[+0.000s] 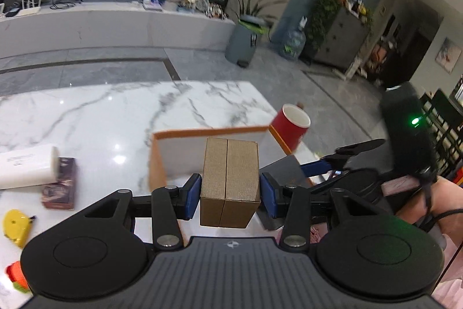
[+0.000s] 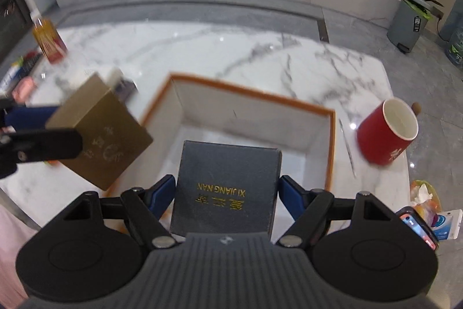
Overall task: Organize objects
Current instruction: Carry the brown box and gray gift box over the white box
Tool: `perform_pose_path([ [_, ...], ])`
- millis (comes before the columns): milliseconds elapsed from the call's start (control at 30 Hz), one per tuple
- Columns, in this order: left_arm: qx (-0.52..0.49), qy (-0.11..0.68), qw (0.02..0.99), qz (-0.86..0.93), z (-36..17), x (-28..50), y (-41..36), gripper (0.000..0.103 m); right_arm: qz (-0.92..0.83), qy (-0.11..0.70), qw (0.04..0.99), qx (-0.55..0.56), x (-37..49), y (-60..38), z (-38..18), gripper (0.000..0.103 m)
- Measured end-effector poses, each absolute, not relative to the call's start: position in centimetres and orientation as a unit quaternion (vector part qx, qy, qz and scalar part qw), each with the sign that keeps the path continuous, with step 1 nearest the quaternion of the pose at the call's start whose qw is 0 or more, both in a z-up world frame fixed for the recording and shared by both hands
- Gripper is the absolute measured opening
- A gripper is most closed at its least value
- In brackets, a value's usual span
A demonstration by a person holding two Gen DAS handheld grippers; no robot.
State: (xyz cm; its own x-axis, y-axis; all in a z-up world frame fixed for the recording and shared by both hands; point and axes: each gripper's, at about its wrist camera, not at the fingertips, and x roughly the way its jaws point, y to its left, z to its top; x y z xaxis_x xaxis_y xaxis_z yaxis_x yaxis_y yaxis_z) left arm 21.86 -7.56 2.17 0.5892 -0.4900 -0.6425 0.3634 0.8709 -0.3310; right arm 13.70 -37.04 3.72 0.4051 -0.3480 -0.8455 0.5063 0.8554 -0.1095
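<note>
My left gripper [image 1: 230,190] is shut on a gold box [image 1: 230,181], held above the near left edge of an open orange-rimmed white box [image 1: 208,132]. In the right wrist view the gold box [image 2: 101,132] hangs at the left of that open box [image 2: 251,94]. My right gripper [image 2: 227,193] is shut on a dark box [image 2: 228,184] with gold lettering, held over the open box's near side. The dark box's corner [image 1: 285,170] shows in the left wrist view.
A red mug [image 2: 386,131] stands right of the open box on the marble table [image 2: 231,48]. A white roll [image 1: 26,168], a dark patterned box [image 1: 59,184] and a yellow tape measure [image 1: 16,225] lie left. An orange bottle [image 2: 47,41] and a phone [image 2: 416,225] are near the edges.
</note>
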Motion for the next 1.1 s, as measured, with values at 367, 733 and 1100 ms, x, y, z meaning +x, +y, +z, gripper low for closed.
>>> perform_pose_path([
  [367, -0.053, 0.434, 0.872, -0.22, -2.2, 24.7, -11.3, 0.051, -0.28, 0.536, 0.794, 0.056, 15.0, -39.9, -3.0, 0.079],
  [733, -0.057, 0.457, 0.863, -0.209, -3.8, 25.4, -11.7, 0.051, -0.285, 0.58, 0.763, 0.03, 16.7, -39.4, -4.1, 0.08],
  [1100, -0.052, 0.437, 0.876, -0.196, -3.6, 25.5, -11.6, 0.051, -0.18, 0.555, 0.81, -0.055, 16.4, -39.3, -2.9, 0.083],
])
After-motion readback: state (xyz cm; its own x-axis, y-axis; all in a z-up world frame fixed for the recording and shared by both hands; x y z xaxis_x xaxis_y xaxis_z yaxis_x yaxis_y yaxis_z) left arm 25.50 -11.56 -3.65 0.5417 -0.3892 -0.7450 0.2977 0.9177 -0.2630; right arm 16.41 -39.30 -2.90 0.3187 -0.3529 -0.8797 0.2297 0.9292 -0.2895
